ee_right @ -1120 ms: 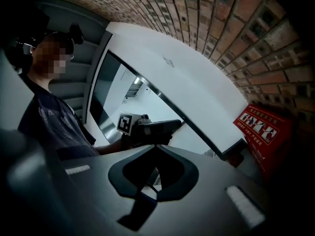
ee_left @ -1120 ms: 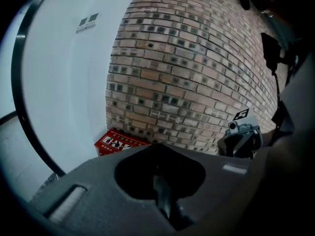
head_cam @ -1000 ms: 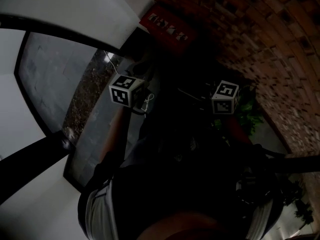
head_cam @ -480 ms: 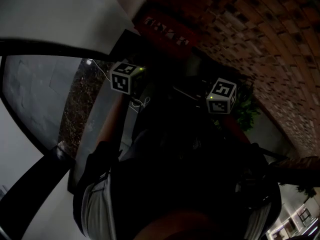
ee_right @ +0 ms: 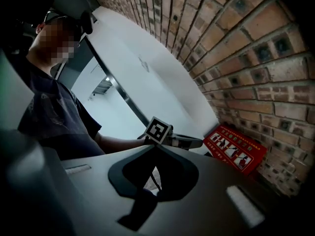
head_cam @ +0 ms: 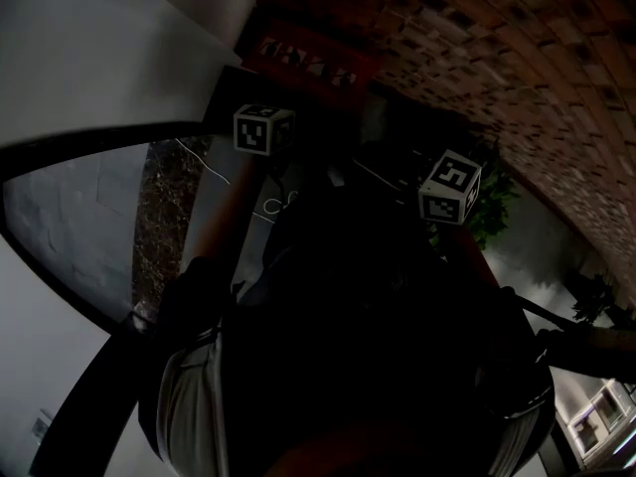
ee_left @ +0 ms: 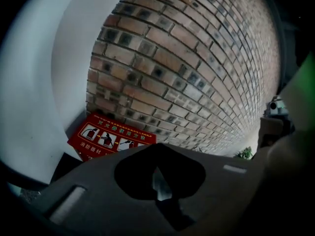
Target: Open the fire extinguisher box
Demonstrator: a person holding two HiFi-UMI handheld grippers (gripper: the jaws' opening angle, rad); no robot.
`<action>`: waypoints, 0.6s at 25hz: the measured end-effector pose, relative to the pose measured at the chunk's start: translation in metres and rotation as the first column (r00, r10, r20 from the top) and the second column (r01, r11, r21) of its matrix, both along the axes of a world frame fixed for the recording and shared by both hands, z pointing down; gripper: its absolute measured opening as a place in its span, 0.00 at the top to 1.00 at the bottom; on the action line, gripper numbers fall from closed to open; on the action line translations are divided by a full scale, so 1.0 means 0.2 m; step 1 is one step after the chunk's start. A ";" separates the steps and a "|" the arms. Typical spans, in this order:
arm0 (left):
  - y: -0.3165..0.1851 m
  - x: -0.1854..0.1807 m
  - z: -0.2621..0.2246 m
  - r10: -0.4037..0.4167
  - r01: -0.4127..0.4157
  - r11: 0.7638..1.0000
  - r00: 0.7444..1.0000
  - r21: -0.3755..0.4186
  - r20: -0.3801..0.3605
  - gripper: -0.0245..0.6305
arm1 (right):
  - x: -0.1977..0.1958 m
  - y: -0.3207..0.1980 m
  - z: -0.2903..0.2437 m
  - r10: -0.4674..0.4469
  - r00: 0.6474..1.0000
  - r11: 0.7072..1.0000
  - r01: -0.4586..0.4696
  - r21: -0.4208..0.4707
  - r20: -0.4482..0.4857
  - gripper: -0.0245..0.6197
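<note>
Left gripper: I saw its jaws pressed together, gripping nothing, pointed toward the box.
Right gripper: its jaws looked closed too, and empty.
Fire extinguisher box: red instruction face showing; it sat at the foot of the brick wall, in the corner with the white wall.

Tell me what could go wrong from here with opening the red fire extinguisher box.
1. The left tool has its jaws together while aimed near the fire extinguisher box; it may knock the box rather than grip anything.
2. No handle or latch shows in any view, and the head view is very dark, so the approach could miss it.
3. The brick wall stands right behind the box; a tool swung too far might scrape it.
</note>
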State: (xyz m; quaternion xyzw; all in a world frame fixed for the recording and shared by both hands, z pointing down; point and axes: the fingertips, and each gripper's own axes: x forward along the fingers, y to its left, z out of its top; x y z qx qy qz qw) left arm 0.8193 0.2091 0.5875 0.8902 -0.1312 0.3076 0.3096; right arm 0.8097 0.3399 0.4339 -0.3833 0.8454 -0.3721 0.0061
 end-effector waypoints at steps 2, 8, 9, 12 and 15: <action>0.02 0.07 0.03 0.003 -0.003 1.000 1.000 -0.026 0.006 0.96 | 0.06 0.00 0.01 0.025 1.000 1.000 -0.025 -0.002 -0.009 0.96; 0.01 0.14 0.28 -0.048 0.060 0.985 0.996 -0.160 0.080 0.96 | 0.16 0.01 0.05 0.053 0.998 0.998 -0.054 -0.019 -0.026 0.96; 0.02 0.13 0.34 -0.062 0.083 0.976 0.992 -0.200 0.107 0.96 | 0.18 0.02 0.07 0.064 0.997 0.997 -0.065 -0.032 -0.030 0.96; 0.03 0.08 0.51 -0.100 0.150 0.950 0.977 -0.273 0.189 0.96 | 0.22 0.04 0.12 0.078 0.996 0.995 -0.081 -0.062 -0.045 0.96; 0.06 0.08 0.63 -0.114 0.183 0.924 0.970 -0.336 0.214 0.96 | 0.24 0.04 0.12 0.080 0.995 0.994 -0.083 -0.064 -0.052 0.96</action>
